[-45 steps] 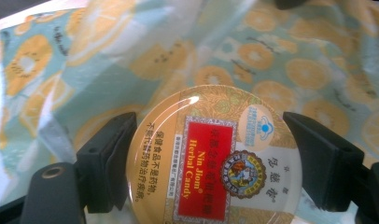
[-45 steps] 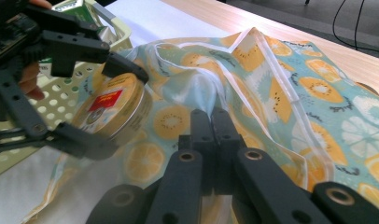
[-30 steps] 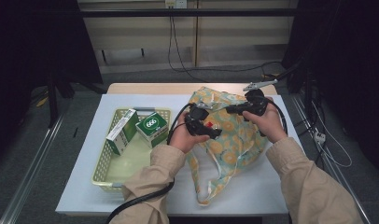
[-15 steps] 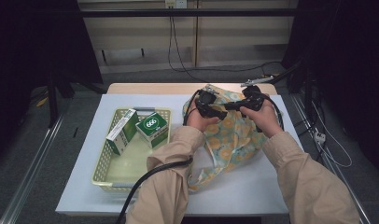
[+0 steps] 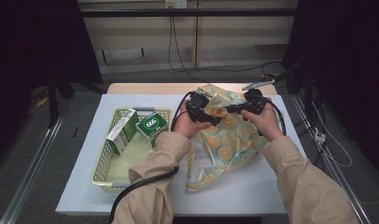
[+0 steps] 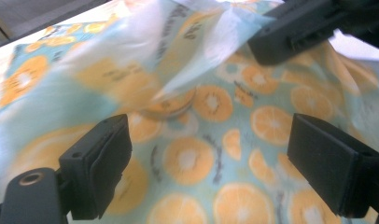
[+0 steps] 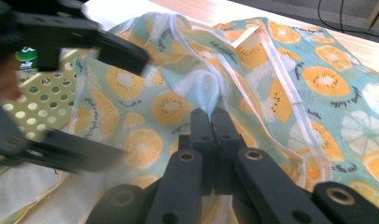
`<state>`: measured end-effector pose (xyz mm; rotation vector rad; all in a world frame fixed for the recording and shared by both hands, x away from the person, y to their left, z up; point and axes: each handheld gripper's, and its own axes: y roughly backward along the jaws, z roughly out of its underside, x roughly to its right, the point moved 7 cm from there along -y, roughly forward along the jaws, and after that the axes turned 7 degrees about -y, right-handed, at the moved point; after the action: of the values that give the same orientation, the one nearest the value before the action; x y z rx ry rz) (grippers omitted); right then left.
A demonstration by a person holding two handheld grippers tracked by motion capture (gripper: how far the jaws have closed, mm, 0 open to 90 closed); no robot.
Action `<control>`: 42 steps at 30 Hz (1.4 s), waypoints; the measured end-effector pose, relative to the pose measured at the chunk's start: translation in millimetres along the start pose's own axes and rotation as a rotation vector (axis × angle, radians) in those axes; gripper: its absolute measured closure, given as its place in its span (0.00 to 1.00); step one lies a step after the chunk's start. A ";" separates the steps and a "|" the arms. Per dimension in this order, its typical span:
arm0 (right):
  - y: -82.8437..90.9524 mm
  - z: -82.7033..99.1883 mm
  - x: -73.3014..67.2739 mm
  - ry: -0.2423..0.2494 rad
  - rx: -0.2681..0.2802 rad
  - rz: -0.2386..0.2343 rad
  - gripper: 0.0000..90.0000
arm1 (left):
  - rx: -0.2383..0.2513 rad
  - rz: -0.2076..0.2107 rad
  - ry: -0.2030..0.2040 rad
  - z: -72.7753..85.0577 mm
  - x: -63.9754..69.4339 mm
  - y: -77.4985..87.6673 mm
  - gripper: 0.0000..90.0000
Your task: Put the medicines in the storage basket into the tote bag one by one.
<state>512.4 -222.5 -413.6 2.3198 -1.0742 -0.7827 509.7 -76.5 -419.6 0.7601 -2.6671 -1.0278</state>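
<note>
Patterned bag (image 5: pixel 229 135) near table's far edge (image 5: pixel 145 88)

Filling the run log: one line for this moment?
left gripper: jaws just opened, over bag | right gripper: shut on bag | basket: two boxes

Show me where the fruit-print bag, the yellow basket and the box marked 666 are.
fruit-print bag (image 5: pixel 229 135): high view, middle of the cloth.
yellow basket (image 5: pixel 101 167): high view, left wall.
box marked 666 (image 5: pixel 151 124): high view, green top face.
</note>
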 end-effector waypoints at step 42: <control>-4.6 14.2 -3.0 0.014 -0.021 0.004 1.00 | -0.055 -0.118 0.048 105.0 -85.3 121.0 0.07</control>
<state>503.9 -219.8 -425.9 2.3013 -1.0587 -0.7712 498.5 104.6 -415.8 0.9282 -2.5694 -1.0907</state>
